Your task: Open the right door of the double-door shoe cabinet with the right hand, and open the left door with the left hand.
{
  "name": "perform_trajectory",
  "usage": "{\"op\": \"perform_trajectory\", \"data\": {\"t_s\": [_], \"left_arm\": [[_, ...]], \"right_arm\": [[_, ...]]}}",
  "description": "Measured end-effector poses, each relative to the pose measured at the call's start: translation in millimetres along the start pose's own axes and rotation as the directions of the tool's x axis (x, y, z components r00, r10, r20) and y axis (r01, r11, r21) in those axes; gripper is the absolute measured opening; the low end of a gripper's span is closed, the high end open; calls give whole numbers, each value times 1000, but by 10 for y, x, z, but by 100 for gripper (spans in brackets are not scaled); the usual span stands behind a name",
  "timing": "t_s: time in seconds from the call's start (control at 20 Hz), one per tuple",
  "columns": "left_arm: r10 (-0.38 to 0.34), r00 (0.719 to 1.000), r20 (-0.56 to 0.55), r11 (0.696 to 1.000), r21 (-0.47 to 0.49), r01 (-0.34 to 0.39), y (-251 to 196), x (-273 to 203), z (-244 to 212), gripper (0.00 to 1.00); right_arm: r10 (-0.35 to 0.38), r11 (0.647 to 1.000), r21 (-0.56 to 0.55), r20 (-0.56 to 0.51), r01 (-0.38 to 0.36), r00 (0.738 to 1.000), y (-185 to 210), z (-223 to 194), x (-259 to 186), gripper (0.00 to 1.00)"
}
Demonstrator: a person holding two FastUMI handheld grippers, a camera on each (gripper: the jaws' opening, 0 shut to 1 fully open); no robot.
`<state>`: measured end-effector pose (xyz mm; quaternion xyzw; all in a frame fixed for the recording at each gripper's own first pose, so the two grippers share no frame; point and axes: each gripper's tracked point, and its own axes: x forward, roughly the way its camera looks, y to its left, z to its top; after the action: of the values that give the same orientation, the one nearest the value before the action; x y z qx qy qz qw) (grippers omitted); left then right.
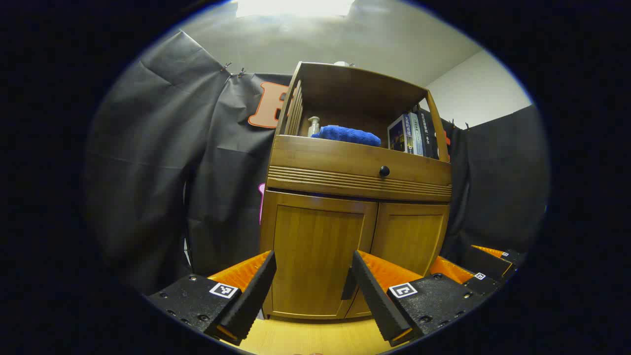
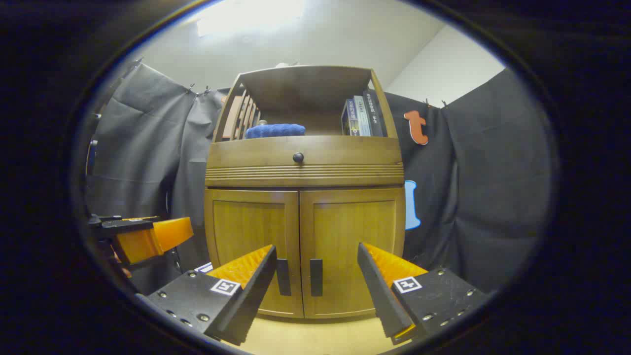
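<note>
The wooden shoe cabinet [image 2: 304, 170] stands in front of both grippers with its two doors shut. In the right gripper view, my right gripper [image 2: 318, 296] is open, and its fingers frame the two dark vertical handles: the left door's [image 2: 283, 277] and the right door's [image 2: 316, 277]. It is short of them and touches neither. In the left gripper view, my left gripper [image 1: 315, 301] is open in front of the left door [image 1: 315, 246], apart from it. The right door [image 1: 410, 241] is beside it. The left door's handle [image 1: 348, 292] peeks out behind one finger.
A drawer with a round dark knob [image 2: 298, 157] sits above the doors. The open shelf on top holds a blue towel [image 2: 275, 130], books [image 2: 362, 116] and a small bottle [image 1: 313, 125]. Black cloth hangs on both sides. The floor [image 2: 315, 335] is light wood.
</note>
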<state>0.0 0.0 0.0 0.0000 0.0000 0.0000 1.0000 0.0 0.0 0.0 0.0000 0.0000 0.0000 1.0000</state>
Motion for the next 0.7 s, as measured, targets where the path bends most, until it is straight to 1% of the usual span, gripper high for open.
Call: {"op": "perform_trajectory", "data": {"t_s": [0.05, 0.35, 0.4, 0.45, 0.5, 0.55, 0.6, 0.7], "left_arm": [[5, 1000, 5, 1000, 3, -5, 11, 4, 14, 95], [19, 1000, 10, 1000, 2, -19, 21, -14, 14, 95], [19, 1000, 8, 1000, 1, -19, 15, -17, 8, 95], [19, 1000, 3, 1000, 0, -19, 5, -22, -7, 92], [19, 1000, -1, 1000, 1, -19, -4, -26, -15, 92], [19, 1000, -3, 1000, 3, -19, -2, -28, -27, 95], [21, 1000, -4, 1000, 5, -21, -2, -30, -30, 95], [23, 1000, 0, 1000, 8, -23, -2, -29, -20, 95]], "right_arm": [[6, 1000, -2, 5, -6, 1000, 16, 12, 14, 97], [18, 1000, -15, 7, -18, 1000, 36, 15, 15, 99], [21, 1000, -20, 8, -21, 1000, 40, 18, 13, 96], [24, 999, -24, 6, -24, 1000, 46, 12, 9, 96], [27, 999, -24, 5, -27, 1000, 58, 6, 8, 96], [30, 999, -23, 1, -30, 1000, 66, -3, 6, 96], [31, 999, -22, -1, -31, 1000, 67, -2, 8, 97], [31, 999, -23, -8, -31, 1000, 54, -28, 25, 96]]}}
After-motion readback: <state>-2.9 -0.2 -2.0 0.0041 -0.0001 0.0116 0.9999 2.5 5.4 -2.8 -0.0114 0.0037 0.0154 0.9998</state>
